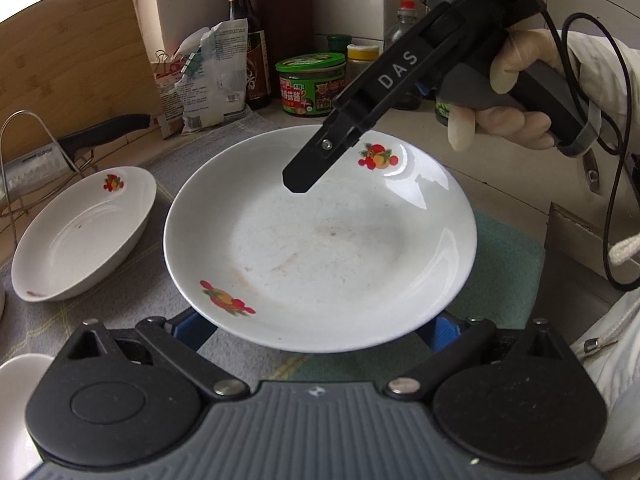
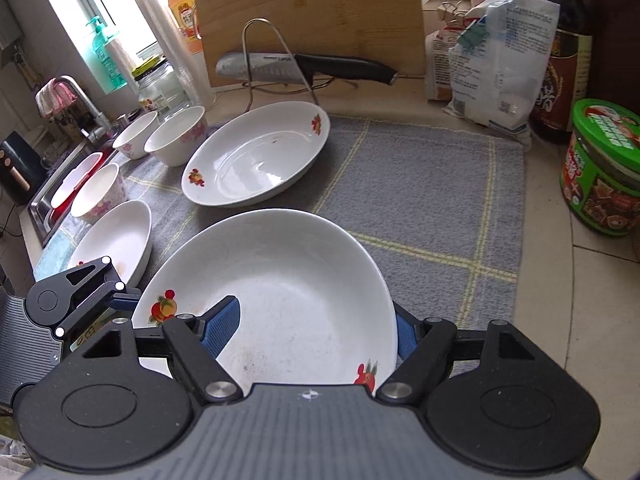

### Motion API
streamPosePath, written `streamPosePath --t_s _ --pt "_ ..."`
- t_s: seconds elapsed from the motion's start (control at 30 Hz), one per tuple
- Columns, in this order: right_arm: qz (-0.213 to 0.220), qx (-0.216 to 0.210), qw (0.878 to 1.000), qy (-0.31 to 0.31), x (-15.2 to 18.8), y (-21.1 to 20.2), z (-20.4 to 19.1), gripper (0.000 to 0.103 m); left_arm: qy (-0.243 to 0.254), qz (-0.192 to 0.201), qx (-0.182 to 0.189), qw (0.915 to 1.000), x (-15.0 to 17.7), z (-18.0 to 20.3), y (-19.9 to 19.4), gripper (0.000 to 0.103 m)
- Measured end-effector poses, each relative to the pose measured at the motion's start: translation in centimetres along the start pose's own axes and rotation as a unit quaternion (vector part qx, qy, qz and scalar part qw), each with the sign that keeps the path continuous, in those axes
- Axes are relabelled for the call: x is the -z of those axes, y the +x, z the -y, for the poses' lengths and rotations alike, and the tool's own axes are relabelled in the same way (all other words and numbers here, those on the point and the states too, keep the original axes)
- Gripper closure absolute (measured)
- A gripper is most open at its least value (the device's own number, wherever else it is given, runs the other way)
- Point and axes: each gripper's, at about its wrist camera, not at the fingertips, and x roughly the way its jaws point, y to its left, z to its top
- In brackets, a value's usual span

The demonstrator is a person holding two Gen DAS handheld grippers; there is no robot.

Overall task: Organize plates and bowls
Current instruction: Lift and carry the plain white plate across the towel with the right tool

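Together, 2 grippers (image 2: 316, 330) hold 1 glossy, round, fruit-printed plate (image 2: 296, 280).

A gloved hand (image 1: 516, 100) in a pale sleeve (image 1: 612, 76) is gripping a black tool (image 1: 298, 182) lettered "DAS", its black cable (image 1: 616, 168) looping.

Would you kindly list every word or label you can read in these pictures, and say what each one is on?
"DAS": white letters on the black arm of the right tongs.
Green jar, dark bottle, white bags and knife blade: print too small or blurred to read.
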Motion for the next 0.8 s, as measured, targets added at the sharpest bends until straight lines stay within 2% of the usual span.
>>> streamPosePath --t_s 0.4,0.8 --pt "0.028 0.038 0.998 0.037 -1.4 0.2 5.2 0.021 0.022 0.004 0.019 0.9996 -3.2 -1.2 4.8 0.001" --pt "0.028 0.050 0.997 0.049 -3.0 1.9 7.8 0.021 0.006 -0.003 0.021 0.9998 -4.3 -2.8 7.4 0.001"
